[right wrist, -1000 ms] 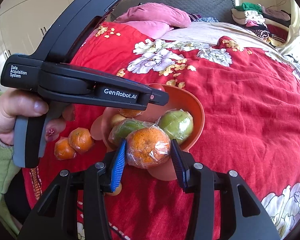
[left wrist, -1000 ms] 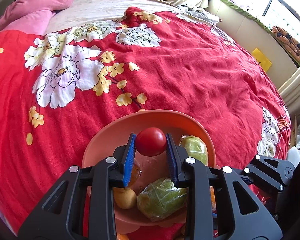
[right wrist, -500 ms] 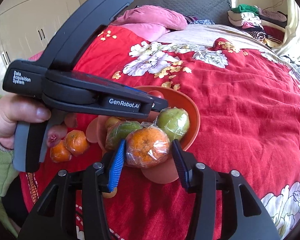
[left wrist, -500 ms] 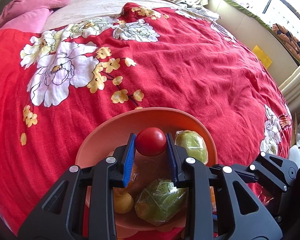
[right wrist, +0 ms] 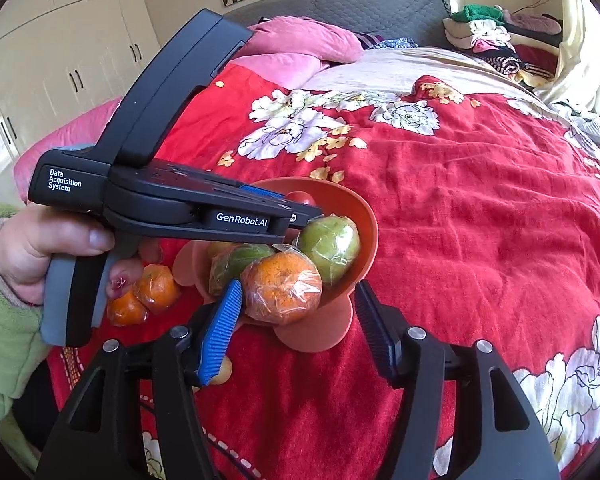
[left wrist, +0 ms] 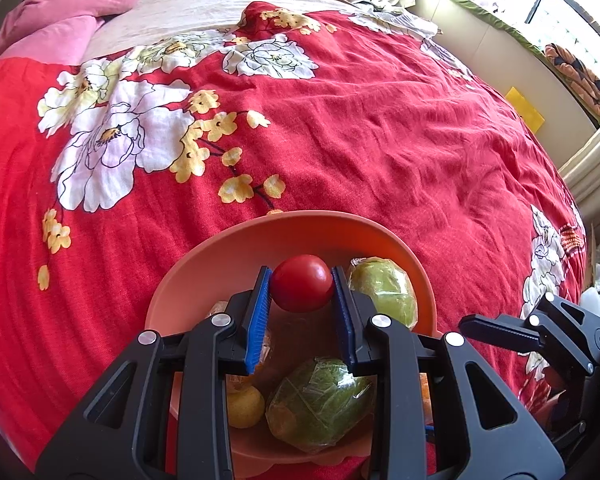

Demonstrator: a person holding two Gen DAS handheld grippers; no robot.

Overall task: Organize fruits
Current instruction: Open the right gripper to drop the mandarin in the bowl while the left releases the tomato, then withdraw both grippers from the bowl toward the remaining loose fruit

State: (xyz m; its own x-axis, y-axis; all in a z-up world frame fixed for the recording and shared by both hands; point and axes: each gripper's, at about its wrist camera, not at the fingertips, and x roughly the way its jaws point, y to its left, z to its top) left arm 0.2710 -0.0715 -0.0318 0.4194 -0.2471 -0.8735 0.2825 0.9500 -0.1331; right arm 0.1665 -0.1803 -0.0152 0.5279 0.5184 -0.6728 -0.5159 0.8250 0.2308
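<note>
My left gripper [left wrist: 301, 290] is shut on a small red tomato [left wrist: 301, 288] and holds it above the orange bowl [left wrist: 220, 256]. The bowl holds two green wrapped fruits [left wrist: 382, 292], a small yellow fruit [left wrist: 244, 406] and a wrapped orange [right wrist: 282, 292]. In the right wrist view my right gripper [right wrist: 296, 300] is open. The wrapped orange sits in the bowl's near side, between the jaws but apart from the right one. The left gripper [right wrist: 296, 210] reaches over the bowl [right wrist: 366, 224] from the left.
The bowl stands on a bed with a red floral blanket [left wrist: 380, 140]. Two wrapped oranges [right wrist: 146, 298] lie on the blanket left of the bowl, and a small yellow fruit [right wrist: 224, 372] lies under my right gripper's left finger. Pink pillows [left wrist: 60, 20] lie at the head.
My right gripper has opened wider and let go of the wrapped orange, which now rests in the bowl. My left gripper has moved slightly forward over the bowl with the tomato.
</note>
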